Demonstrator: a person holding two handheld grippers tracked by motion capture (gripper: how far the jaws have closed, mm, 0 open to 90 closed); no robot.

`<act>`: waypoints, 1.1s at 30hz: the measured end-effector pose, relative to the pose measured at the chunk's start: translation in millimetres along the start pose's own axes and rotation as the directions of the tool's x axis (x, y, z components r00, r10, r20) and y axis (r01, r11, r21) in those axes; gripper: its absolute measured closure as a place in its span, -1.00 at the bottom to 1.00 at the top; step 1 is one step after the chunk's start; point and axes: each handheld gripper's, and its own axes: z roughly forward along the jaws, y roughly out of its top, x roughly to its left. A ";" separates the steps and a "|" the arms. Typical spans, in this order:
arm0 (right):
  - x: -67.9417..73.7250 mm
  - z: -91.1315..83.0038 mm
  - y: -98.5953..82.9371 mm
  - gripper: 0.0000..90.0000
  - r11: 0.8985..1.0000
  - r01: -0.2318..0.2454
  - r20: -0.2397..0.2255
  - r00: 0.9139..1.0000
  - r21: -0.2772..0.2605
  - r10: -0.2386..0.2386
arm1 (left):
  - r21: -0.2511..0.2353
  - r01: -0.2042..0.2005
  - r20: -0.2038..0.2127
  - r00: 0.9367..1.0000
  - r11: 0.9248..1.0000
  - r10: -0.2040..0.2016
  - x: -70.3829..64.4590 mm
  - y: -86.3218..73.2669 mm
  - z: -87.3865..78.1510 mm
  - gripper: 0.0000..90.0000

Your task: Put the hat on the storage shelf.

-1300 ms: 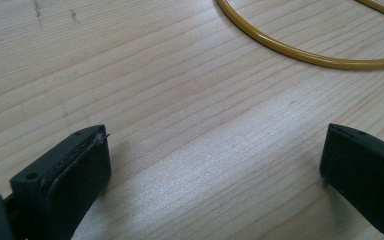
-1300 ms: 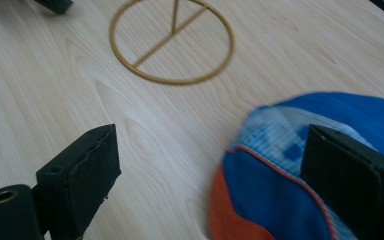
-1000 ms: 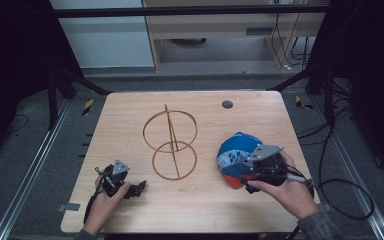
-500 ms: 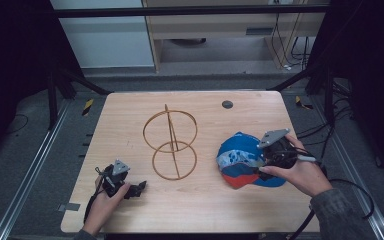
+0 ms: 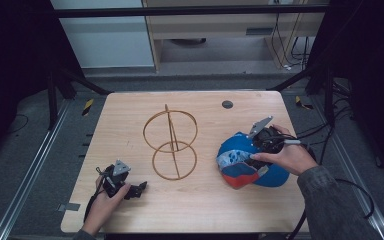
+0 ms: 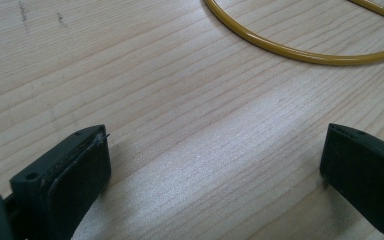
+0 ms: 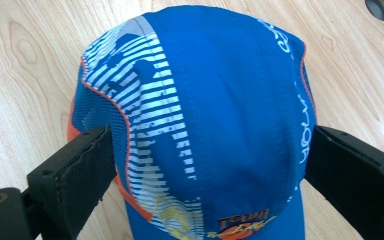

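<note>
The cap (image 5: 245, 162), blue with white stripes and orange trim, lies on the table (image 5: 205, 210) at about 4 o'clock from the table's middle, near the right edge. The right gripper (image 5: 262, 142) sits over the cap's far right side, held by the right hand (image 5: 287, 157), whose thumb lies across the crown. In the right gripper view the cap (image 7: 215, 115) lies between the two fingers (image 7: 75, 175), which are spread wide, one at each side of the crown. The left one touches or nearly touches the striped mesh side; the right one stands just beside the blue panel with white lettering. Whether they press the fabric I cannot tell.

The left gripper (image 5: 130, 189) rests low on the table at about 7 o'clock, held in the left hand (image 5: 105, 200), well apart from the cap. In the left gripper view its fingers (image 6: 65, 175) are spread wide with bare wood between them.

A wire stand (image 5: 172, 142) of two yellow rings on an upright rod stands at the table's middle, between the two grippers; part of its lower ring (image 6: 300, 50) curves at 1 o'clock in the left gripper view. A small dark disc (image 5: 227, 104) sits in the table top at 1 o'clock.
</note>
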 end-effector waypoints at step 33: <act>-15.9 20.3 3.0 -0.25 0.998 0.018 -0.102 0.995 0.062 -0.012 | 0.000 -0.018 0.018 1.000 1.000 0.018 -2.5 0.6 0.5 -1.00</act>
